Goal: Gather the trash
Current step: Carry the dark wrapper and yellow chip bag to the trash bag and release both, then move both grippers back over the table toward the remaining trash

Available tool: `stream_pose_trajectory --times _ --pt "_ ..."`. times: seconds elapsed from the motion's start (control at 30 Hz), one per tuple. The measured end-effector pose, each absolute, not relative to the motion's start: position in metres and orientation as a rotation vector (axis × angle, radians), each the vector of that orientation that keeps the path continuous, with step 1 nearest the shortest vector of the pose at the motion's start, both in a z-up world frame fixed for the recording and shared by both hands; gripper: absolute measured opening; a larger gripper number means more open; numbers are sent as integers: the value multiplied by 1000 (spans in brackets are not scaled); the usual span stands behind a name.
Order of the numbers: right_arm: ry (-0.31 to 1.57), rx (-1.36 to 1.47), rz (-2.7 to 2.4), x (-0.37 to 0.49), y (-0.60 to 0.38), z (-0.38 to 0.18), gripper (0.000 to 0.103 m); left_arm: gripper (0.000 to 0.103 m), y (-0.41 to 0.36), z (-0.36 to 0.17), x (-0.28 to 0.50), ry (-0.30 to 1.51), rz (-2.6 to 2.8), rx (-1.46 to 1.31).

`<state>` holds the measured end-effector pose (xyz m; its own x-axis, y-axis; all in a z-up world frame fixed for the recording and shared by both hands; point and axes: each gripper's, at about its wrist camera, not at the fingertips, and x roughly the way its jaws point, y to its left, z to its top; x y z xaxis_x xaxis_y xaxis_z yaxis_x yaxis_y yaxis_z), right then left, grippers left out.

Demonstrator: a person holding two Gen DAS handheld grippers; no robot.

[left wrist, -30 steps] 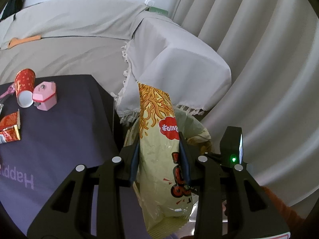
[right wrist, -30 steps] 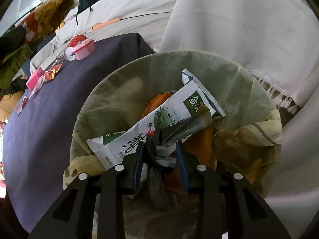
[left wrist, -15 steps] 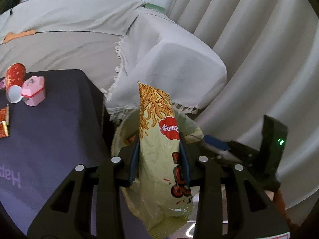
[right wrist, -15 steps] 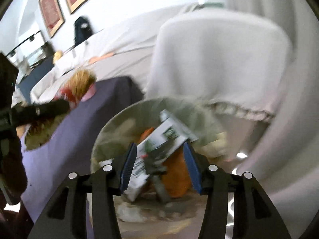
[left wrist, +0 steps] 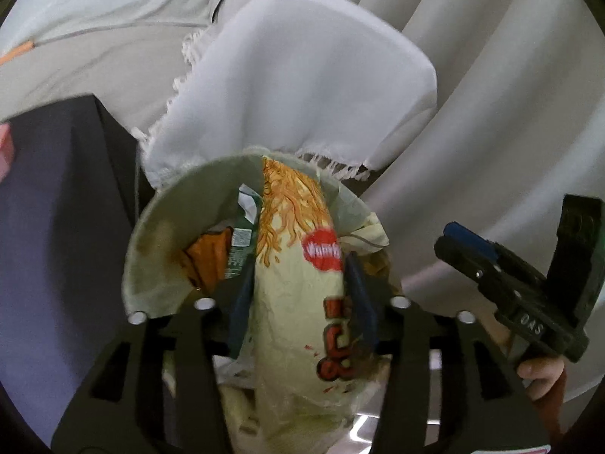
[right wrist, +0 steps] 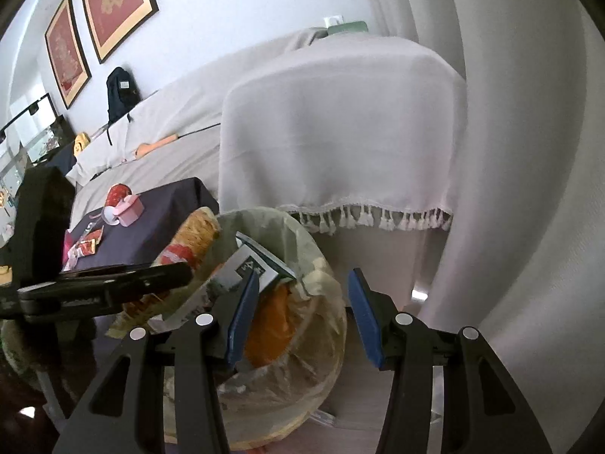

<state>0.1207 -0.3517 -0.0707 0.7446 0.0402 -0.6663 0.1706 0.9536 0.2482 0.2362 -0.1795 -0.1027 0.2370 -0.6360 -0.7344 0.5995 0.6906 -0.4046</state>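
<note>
The left claw (left wrist: pixel 298 295) is over the trash bin (left wrist: pixel 151 234), its jaws opening with the yellow noodle snack bag (left wrist: pixel 295 302) between them; the bag stands upright, its lower end down inside the bin, and whether the pads still touch it cannot be told. The right claw (right wrist: pixel 298 310) hangs above the bin's right side, its jaws spread with nothing between them. Inside the bin, left of the snack bag, lie a green-and-white carton (left wrist: pixel 242 238) and an orange wrapper (left wrist: pixel 208 257) against the pale liner. Left of the bin is the dark-clothed counter (right wrist: pixel 162 208), carrying a red paper cup (right wrist: pixel 117 195), a pink box (right wrist: pixel 130 210) and small red wrappers (right wrist: pixel 89 244). Behind the bin is a sofa arm under a fringed white throw (right wrist: pixel 340 132), with pale curtains (right wrist: pixel 529 151) right of it.
</note>
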Motion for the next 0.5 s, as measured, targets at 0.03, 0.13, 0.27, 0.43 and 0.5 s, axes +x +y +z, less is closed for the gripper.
stream_pose_trajectory --times 0.03,0.13,0.27,0.43,0.5 --pt "736 305 -73 121 -352 -73 47 54 -180 -104 237 1031 -847 -48" --pt "746 303 -73 122 -352 -79 47 56 -175 -104 240 1024 -836 -53" --pt "748 311 -63 124 -350 -81 47 56 -159 -96 242 1003 -805 -87" --pt "741 301 -38 128 -339 -80 47 56 -117 -74 236 925 -726 -89" --pt "736 303 -19 130 -332 -78 47 56 -92 -65 231 877 -676 -73"
